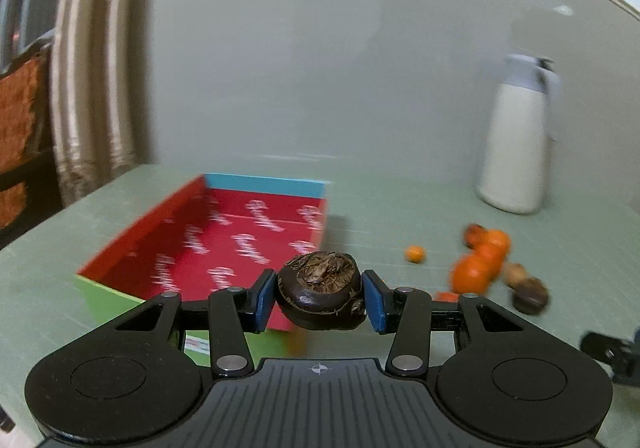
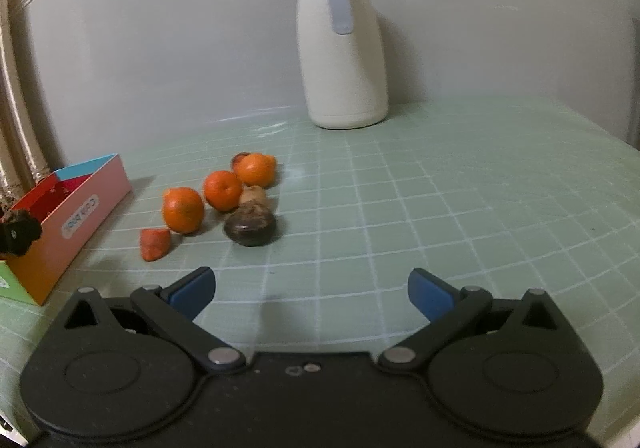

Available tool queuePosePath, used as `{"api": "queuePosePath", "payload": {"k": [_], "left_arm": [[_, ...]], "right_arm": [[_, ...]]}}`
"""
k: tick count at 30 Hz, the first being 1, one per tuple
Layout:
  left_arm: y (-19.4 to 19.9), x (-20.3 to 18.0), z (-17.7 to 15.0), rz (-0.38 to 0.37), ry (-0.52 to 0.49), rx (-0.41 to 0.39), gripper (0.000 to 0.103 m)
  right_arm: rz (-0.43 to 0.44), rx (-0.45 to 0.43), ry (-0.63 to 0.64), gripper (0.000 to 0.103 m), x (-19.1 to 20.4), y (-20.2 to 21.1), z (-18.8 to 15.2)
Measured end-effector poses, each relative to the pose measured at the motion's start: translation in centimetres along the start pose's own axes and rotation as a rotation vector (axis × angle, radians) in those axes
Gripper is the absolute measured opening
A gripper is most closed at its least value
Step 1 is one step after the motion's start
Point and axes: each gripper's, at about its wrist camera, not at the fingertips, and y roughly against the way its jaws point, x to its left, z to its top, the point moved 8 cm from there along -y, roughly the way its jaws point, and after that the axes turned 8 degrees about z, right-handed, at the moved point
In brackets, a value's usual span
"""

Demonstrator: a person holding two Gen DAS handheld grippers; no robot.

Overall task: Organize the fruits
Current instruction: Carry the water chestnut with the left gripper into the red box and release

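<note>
— What did the left gripper (image 1: 320,294) have between its blue pads?

— A dark brown, round fruit (image 1: 322,290) with a rough, flaky top; the pads were pressed against both its sides, so it was clamped and lifted clear of the table (image 1: 400,208); it hung just over the near right corner of the open box (image 1: 132,248), whose floor was red with white lettering, its far wall light blue, its near outside green.

— And the right gripper (image 2: 312,294)?

— Its jaws stood wide apart with nothing between them; only the pale green gridded mat (image 2: 440,208) showed under the gap; the gripper was low over the near part of the table, with the fruit pile farther off and to the left.

— What was left in the pile?

— Three oranges (image 2: 221,190) sat close together; a second dark brown fruit (image 2: 250,228) lay at the near right side of them, and a paler brown one (image 2: 253,195) was just behind it, touching or nearly so — I could not tell which; a small red-orange piece (image 2: 154,244) lay nearest on the left; the left wrist view also showed one tiny orange fruit (image 1: 415,253) apart from the rest, between pile and box.

— Anything else?

— A white jug (image 2: 342,48) with a grey-blue lid and handle stood upright at the far side by the wall; a curtain (image 1: 88,88) hung at far left.
</note>
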Motion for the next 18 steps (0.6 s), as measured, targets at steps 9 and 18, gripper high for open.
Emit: {"api": "queuePosePath", "payload": {"k": [9, 18], "left_arm": [[-4.6, 6.0, 0.8, 0.133, 0.074, 0.078, 0.046], [-7.9, 8.6, 0.5, 0.238, 0.081, 0.146, 0.047]], "right_arm": [[0.034, 0.021, 0.039, 0.103, 2.5, -1.3, -0.2], [0.06, 0.031, 0.042, 0.103, 3.9, -2.2, -0.1]]}}
